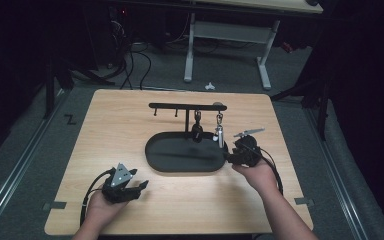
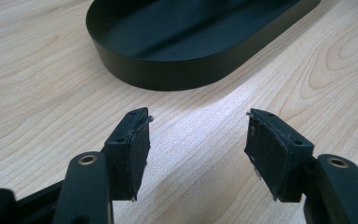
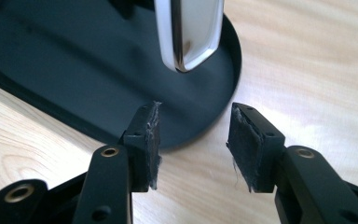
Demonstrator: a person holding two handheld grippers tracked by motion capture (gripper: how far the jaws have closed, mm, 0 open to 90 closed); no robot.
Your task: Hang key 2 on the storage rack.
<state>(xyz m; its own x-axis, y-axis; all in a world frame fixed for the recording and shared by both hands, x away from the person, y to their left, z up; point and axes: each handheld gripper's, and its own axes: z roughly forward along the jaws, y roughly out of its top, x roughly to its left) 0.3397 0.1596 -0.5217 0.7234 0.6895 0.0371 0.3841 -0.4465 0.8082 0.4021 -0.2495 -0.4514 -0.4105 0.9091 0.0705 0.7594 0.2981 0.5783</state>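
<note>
Hovering at the right end of the black oval tray, the right gripper sits low over the wooden table, its jaws parted to a middling gap with nothing between the pads. In the right gripper view the gripper looks straight at a silver key fob that dangles just ahead and above the pads, clear of them, over the tray's rounded end. From the high view that same silver fob hangs by a clip from the black hook rack standing at the back of the tray, and a darker fob hangs just to its left; two small hooks further left on the bar carry nothing. Over on the near left, the left gripper rests low over the bare table, well apart from the rack. In the left gripper view its jaws stand wide, pads holding nothing, the gripper aimed at the tray's near wall across a strip of pale wood.
</note>
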